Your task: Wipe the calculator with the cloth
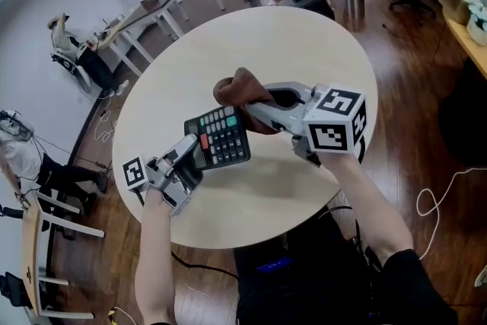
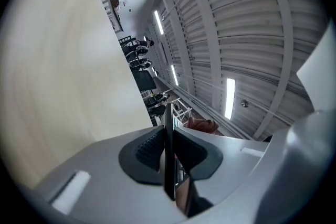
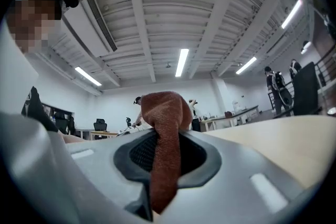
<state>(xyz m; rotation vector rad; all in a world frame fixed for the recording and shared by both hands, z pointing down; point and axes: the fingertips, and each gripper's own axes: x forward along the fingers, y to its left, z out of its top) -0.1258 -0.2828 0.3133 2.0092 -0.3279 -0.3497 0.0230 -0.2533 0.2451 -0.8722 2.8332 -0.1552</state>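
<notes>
My left gripper (image 1: 196, 156) had its jaws clamped on the near left edge of the calculator (image 1: 224, 135), keys facing up, over the middle of the round table (image 1: 304, 49) (in the left gripper view it showed edge-on, a thin dark slab pinched between the pads). My right gripper (image 1: 255, 112) had its jaws closed on the brown cloth (image 1: 240, 91), which bunched out past the fingertips at the calculator's far right corner; I couldn't tell whether they touched.
</notes>
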